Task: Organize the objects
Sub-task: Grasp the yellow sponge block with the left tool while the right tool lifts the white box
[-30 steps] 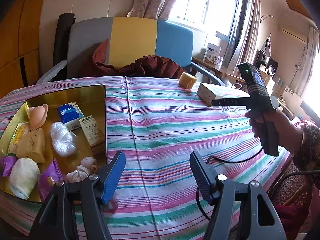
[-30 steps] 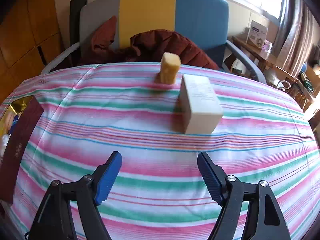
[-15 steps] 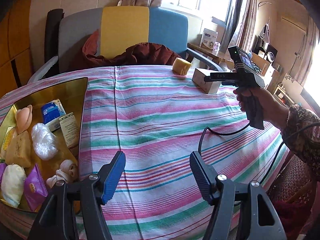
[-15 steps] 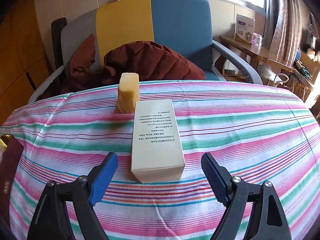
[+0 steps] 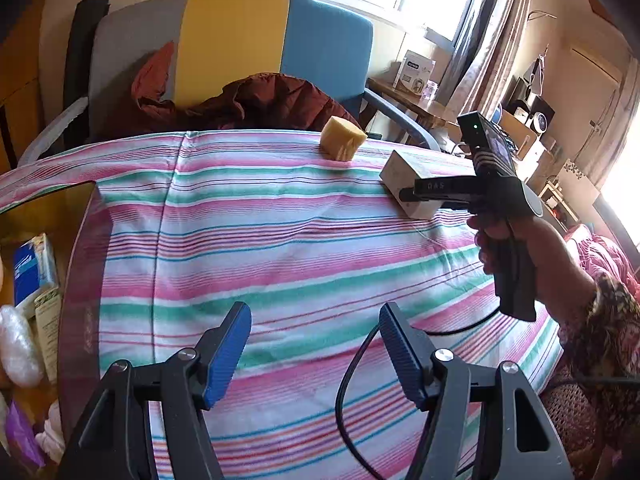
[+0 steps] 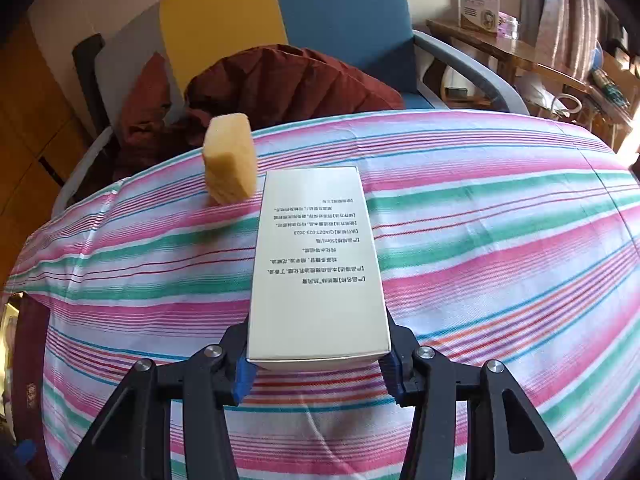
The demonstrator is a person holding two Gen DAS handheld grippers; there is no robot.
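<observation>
A white printed carton [image 6: 316, 264] lies on the striped tablecloth [image 6: 500, 240]. My right gripper [image 6: 318, 364] is shut on its near end, a blue pad on each side. In the left wrist view the same carton [image 5: 408, 184] sits at the far right with the right gripper [image 5: 416, 194] clamped on it. A yellow sponge block [image 6: 230, 162] stands just behind the carton on its left, also seen in the left wrist view [image 5: 343, 143]. My left gripper [image 5: 316, 344] is open and empty over the cloth. A gold tray [image 5: 44, 216] with several small items sits at the left.
A grey, yellow and blue armchair [image 5: 236, 44] with a dark red jacket [image 5: 264, 100] stands behind the table. A black cable [image 5: 348, 384] runs across the cloth near my left gripper. A side table with boxes [image 6: 480, 4] stands at the right.
My right gripper moved forward and closed on the near end of the white carton. My left gripper shifted right, so less of the tray shows.
</observation>
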